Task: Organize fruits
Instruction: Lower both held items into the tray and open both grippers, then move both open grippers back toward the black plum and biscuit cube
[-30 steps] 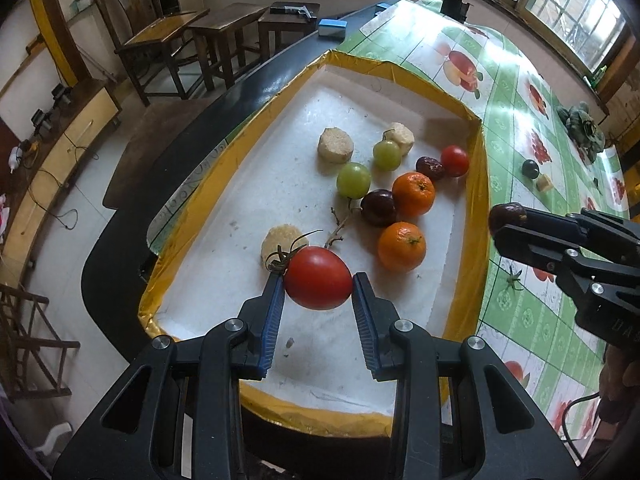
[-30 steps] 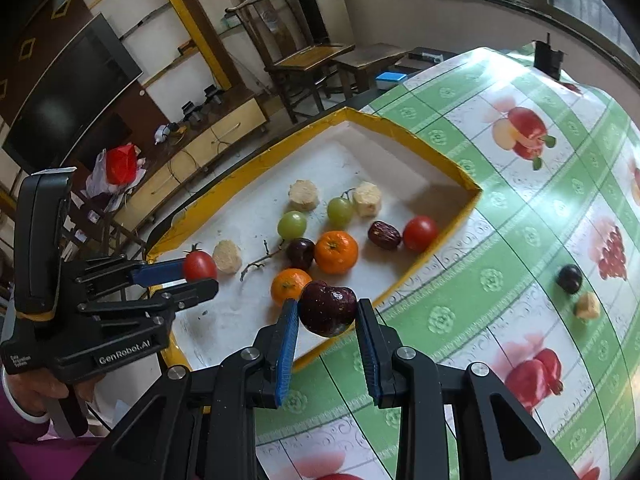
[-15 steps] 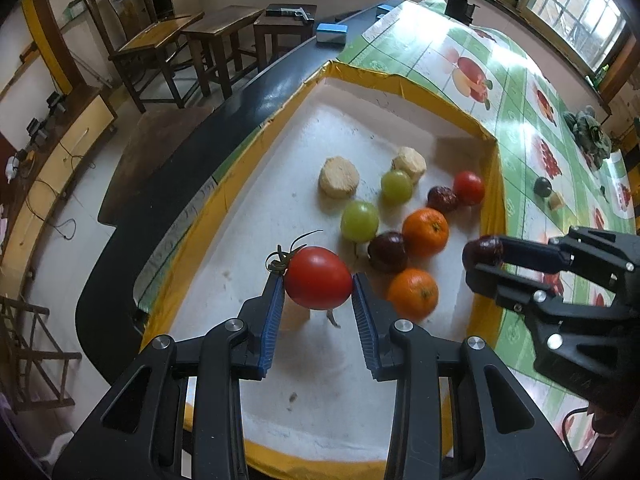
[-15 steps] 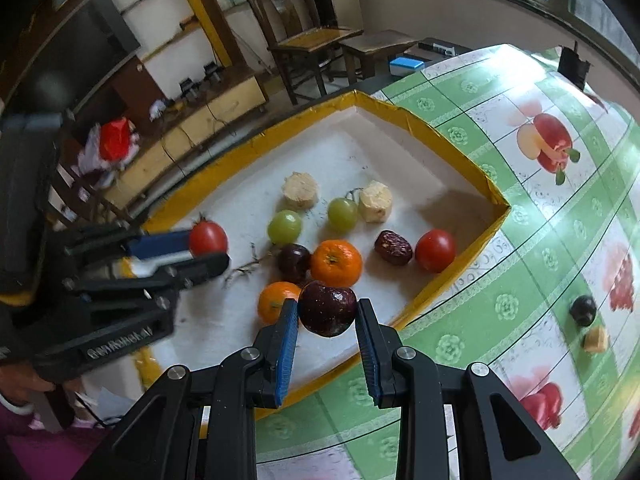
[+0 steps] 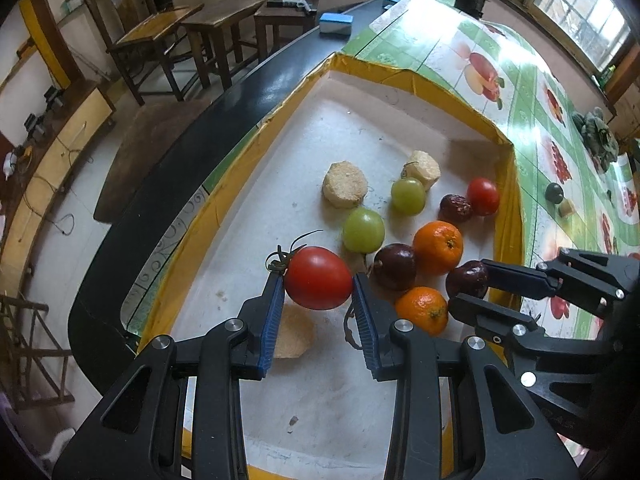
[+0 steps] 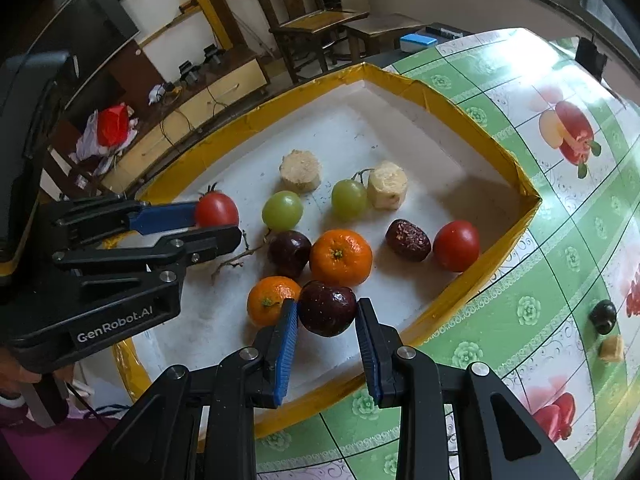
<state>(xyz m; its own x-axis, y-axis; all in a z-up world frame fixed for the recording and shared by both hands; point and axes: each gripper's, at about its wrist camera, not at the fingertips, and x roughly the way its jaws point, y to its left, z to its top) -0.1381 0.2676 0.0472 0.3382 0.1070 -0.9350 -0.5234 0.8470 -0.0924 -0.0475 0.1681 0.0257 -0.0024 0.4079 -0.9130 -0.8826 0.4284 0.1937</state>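
Note:
My left gripper [image 5: 318, 312] is shut on a red tomato [image 5: 318, 278] with a green stem, held above the white tray [image 5: 312, 128] with yellow rim. My right gripper [image 6: 327, 332] is shut on a dark plum [image 6: 327, 308], held over the tray's near right part beside an orange [image 6: 269, 300]. In the tray lie two oranges, another dark plum [image 6: 289, 253], two green grapes [image 6: 282, 211], a red date [image 6: 408, 240], a small tomato [image 6: 456, 245] and pale round slices [image 6: 300, 170].
On the green fruit-print tablecloth [image 6: 560, 240] outside the tray lie a dark fruit [image 6: 603, 316] and a small pale chunk [image 6: 612, 348]. A bare twig [image 6: 236, 258] lies in the tray. Wooden chairs and stools stand beyond the table's black edge [image 5: 160, 184].
Both grippers have moved forward over the tray with their fruits. The right gripper came in from over the rim and now sits beside the near orange.

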